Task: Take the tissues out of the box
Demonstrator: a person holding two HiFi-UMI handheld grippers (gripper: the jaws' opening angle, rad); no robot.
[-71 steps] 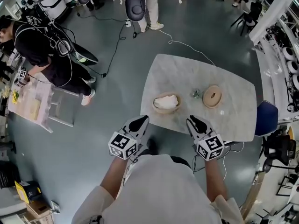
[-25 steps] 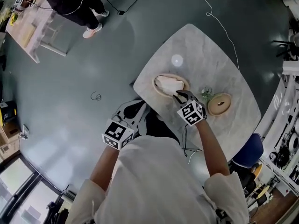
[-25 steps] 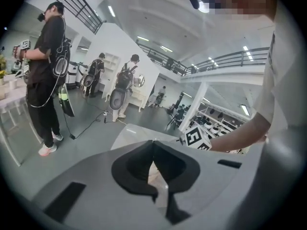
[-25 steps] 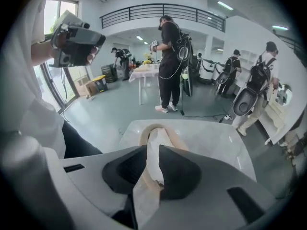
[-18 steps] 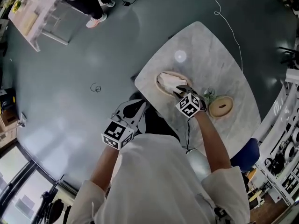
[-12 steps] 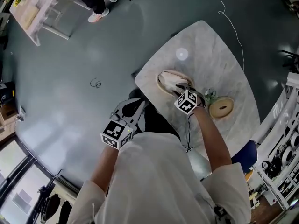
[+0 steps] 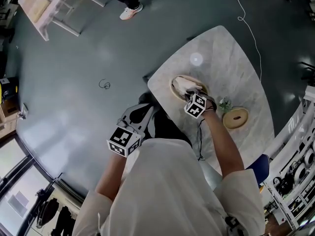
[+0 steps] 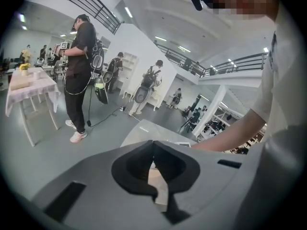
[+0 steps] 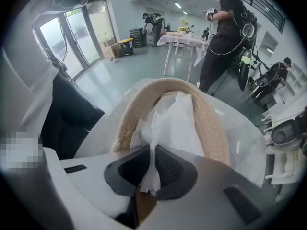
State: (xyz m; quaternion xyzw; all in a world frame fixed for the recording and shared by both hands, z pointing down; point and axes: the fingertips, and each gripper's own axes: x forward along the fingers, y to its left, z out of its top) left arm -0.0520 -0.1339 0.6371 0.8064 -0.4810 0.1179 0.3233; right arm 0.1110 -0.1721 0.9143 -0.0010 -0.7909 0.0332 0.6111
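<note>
Head view: pale marbled table (image 7: 231, 68) largest in frame, with the round woven box (image 7: 173, 90) close to the table's edge that faces the person, toward its left end. Beyond the box, toward the right end, a flat tan ring (image 7: 235, 118), well apart from it. Off the table, out past that near edge, the left gripper (image 7: 145, 113), jaws together on nothing, steadying nothing. Over the box's near rim, the right gripper (image 7: 189, 93).

Right gripper view: jaws of the right gripper (image 9: 152, 164) closing, pads already pinching a thin upright fold of the tissues (image 9: 177, 123), the rest of the white heap lying loose inside the box (image 9: 211, 123).

Likely trouble from here, as judged:
- Tearing or slipping, since only a narrow twist of paper sits between the pads.
- Several sheets rising as one clump, given how bunched the heap looks.
- Light box dragged or tipped toward the near edge by a snagging pull, with no second grip on it.
- Safer with a straight upward draw.
</note>
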